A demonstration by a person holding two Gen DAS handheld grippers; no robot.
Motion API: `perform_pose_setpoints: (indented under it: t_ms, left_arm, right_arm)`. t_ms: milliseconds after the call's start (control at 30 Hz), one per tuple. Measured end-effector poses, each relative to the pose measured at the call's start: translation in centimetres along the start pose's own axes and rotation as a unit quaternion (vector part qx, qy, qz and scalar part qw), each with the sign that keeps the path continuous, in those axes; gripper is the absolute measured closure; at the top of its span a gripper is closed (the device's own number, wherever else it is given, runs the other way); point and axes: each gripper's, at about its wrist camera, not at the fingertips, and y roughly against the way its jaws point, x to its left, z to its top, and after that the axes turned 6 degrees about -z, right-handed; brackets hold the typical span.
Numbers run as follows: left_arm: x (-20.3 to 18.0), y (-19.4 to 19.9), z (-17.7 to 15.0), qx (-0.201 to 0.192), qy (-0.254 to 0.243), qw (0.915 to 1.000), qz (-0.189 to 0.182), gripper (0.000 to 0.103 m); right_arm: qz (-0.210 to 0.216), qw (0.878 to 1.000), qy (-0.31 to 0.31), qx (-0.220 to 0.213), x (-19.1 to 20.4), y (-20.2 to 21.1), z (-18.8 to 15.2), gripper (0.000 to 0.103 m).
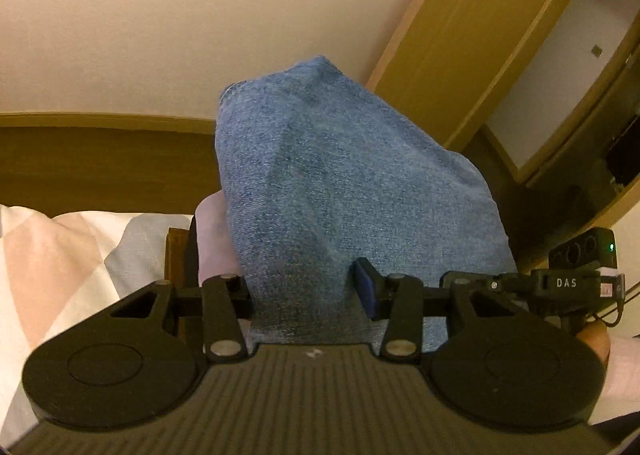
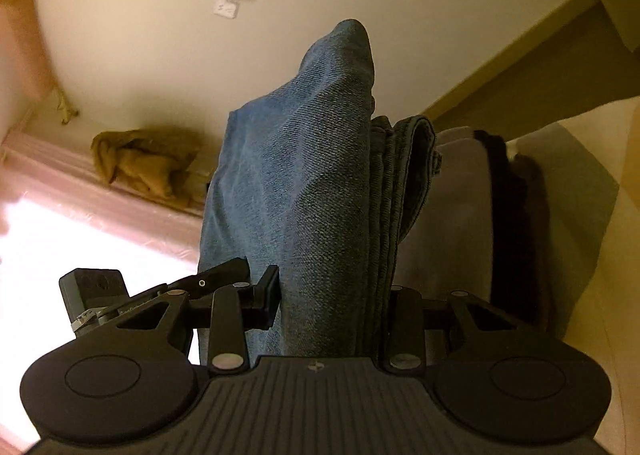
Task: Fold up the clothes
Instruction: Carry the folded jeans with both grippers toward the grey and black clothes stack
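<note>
Blue denim jeans (image 1: 332, 183) fill the middle of the left wrist view, bunched up and lifted in front of the wall. My left gripper (image 1: 306, 291) is shut on the denim, which covers its fingertips. In the right wrist view the same jeans (image 2: 304, 183) rise as a folded ridge with several layered edges on the right side. My right gripper (image 2: 332, 295) is shut on this fold, fingertips buried in cloth. The other gripper's body shows at the right edge of the left view (image 1: 576, 279) and at the left of the right view (image 2: 96, 291).
A bed with pale patterned bedding (image 1: 60, 255) and a wooden headboard (image 1: 100, 159) lies left. A wooden door (image 1: 472, 35) stands at the right. A crumpled tan garment (image 2: 140, 163) lies on pink bedding (image 2: 60, 183). Grey and dark clothes (image 2: 500, 207) lie to the right.
</note>
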Motion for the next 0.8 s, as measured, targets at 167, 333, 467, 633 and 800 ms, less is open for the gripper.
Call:
perform_pose_setpoints:
  t_ms: [167,333,467,633,800]
  left_arm:
    - [3.5,-3.1,-0.7,0.011,0.004,0.9999,-0.005,0.053]
    - [4.8,-2.0,-0.7,-0.021,-0.005,0.9994,0.025,0.046]
    - [3.4,3.3,-0.8,-0.082,-0.021,0.9914,0.1,0.066]
    - [-1.1,6.1,-3.1,-0.134,-0.057,0.9843,0.099,0.079]
    - [-2.9,2.8,-7.3,-0.079,-0.083,0.9863,0.119,0.085]
  right_arm:
    - [-0.04,0.999,0.0,0.017,-0.5,-2.3,0.2,0.059]
    - [-0.085,0.994,0.064,0.025,0.7,-1.5,0.9,0.043]
    - [-0.14,0.975,0.174,-0.014,2.1,2.3,1.6,0.037]
    - [-0.145,0.908,0.389,-0.054,9.0,3.4,-3.6,0.051]
    - [-0.113,0.845,0.522,-0.023,8.0,1.6,-7.6,0.051]
